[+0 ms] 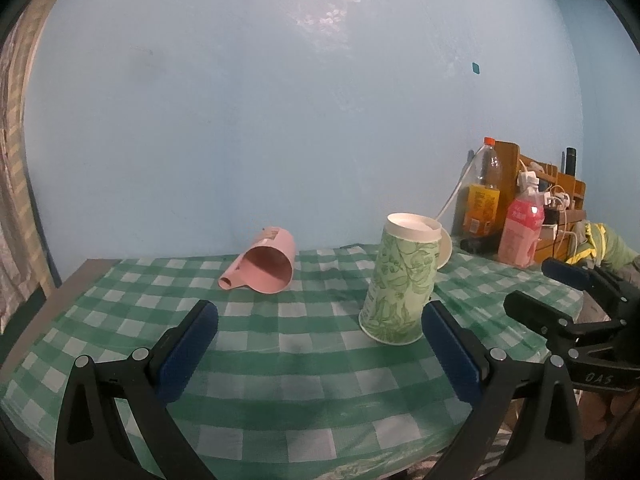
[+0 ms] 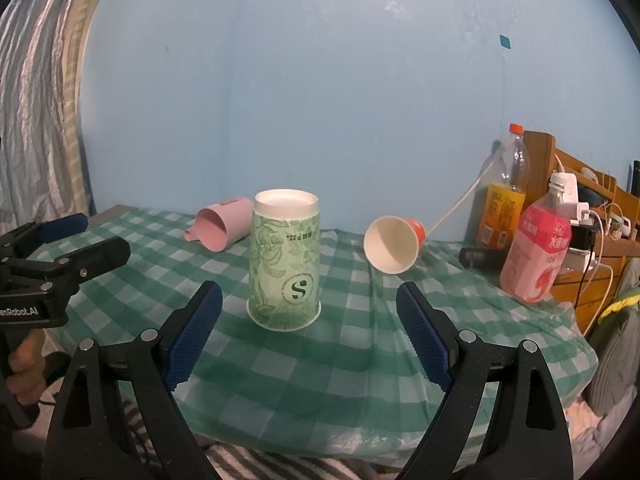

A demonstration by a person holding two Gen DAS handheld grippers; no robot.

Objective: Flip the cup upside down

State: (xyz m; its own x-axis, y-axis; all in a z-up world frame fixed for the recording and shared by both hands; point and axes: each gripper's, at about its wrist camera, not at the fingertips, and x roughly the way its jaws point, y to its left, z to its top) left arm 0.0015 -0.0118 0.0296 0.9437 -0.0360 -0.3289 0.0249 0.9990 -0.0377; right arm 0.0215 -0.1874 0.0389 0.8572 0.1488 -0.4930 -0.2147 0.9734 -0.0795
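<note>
A green leaf-print paper cup (image 2: pixel 285 264) stands upside down, mouth down, on the green checked tablecloth (image 2: pixel 352 356); it also shows in the left wrist view (image 1: pixel 400 280). My right gripper (image 2: pixel 310 328) is open and empty, just in front of the cup, apart from it. My left gripper (image 1: pixel 320 340) is open and empty, with the cup just beyond its right finger (image 1: pixel 448 352). A pink plastic cup (image 1: pixel 264 264) lies on its side at the back left. An orange-and-white paper cup (image 2: pixel 394 242) lies on its side behind the green cup.
Two drink bottles (image 2: pixel 536 248) and a wooden rack with chargers and cables (image 2: pixel 592 216) stand at the right by the blue wall. The table's front edge is close below the grippers. The other gripper shows at each view's side (image 1: pixel 560 308).
</note>
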